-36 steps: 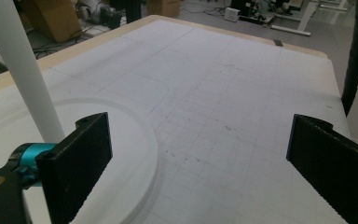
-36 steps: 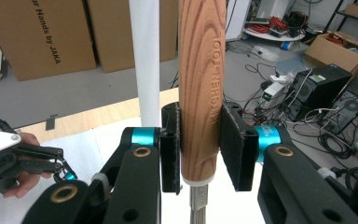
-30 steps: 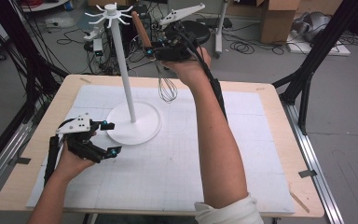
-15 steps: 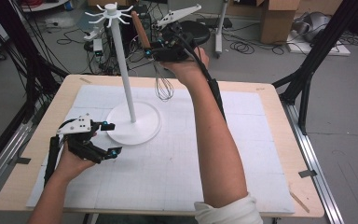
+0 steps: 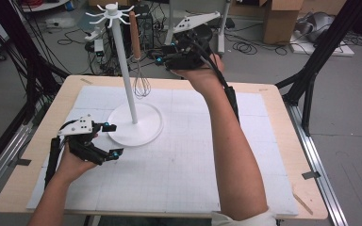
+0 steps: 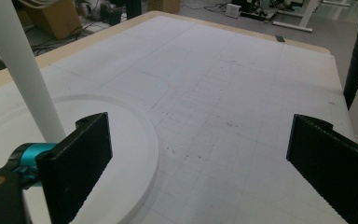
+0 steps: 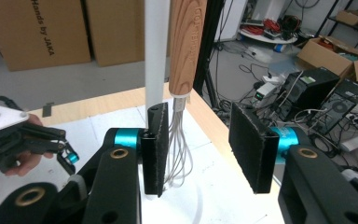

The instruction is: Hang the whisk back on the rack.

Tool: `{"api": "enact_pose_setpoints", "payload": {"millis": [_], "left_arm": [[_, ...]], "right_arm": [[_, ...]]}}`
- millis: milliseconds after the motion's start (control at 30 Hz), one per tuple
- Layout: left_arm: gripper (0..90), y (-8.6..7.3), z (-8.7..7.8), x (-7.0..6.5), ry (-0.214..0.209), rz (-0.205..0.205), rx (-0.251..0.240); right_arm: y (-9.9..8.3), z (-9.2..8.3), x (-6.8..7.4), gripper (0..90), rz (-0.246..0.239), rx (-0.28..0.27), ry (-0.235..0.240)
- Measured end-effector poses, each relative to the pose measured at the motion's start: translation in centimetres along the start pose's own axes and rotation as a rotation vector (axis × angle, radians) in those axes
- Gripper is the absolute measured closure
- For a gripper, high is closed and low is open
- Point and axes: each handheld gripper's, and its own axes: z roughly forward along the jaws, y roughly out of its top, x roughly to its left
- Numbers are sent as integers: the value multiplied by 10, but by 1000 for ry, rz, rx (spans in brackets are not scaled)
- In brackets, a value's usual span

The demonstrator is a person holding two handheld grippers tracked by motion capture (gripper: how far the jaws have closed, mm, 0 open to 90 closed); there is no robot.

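A whisk with a wooden handle hangs from a hook at the top of the white stand, its wire head above the table. My right gripper is held high just right of the whisk. Its jaws have just been opening. In the right gripper view the whisk hangs in the gap close to the left pad, and neither pad presses on it. My left gripper rests low beside the stand's round base, open with nothing between its jaws.
The white gridded mat covers the wooden table. The stand's pole and base lie close to the left gripper's left jaw. Cardboard boxes, cables and computer cases sit on the floor beyond the table.
The right gripper's jaws have parted from the whisk handle and the hand has drawn a little to the right. The whisk now hangs free nearer the pole. The left hand has stayed put.
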Motion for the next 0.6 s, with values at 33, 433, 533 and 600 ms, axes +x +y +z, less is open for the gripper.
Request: {"api": "enact_pose_setpoints", "payload": {"millis": [33, 433, 533, 600], "left_arm": [[73, 0, 0, 0, 2, -1, 1], [73, 0, 0, 1, -3, -2, -7], [73, 0, 0, 1, -3, -1, -5], [73, 0, 0, 0, -4, 1, -2]], "right_arm": [[-2, -3, 1, 563, 1, -2, 0], [-26, -29, 5, 494, 10, -62, 23], [-35, -34, 8, 472, 8, -75, 34], [-43, -37, 9, 455, 24, -77, 40]]}}
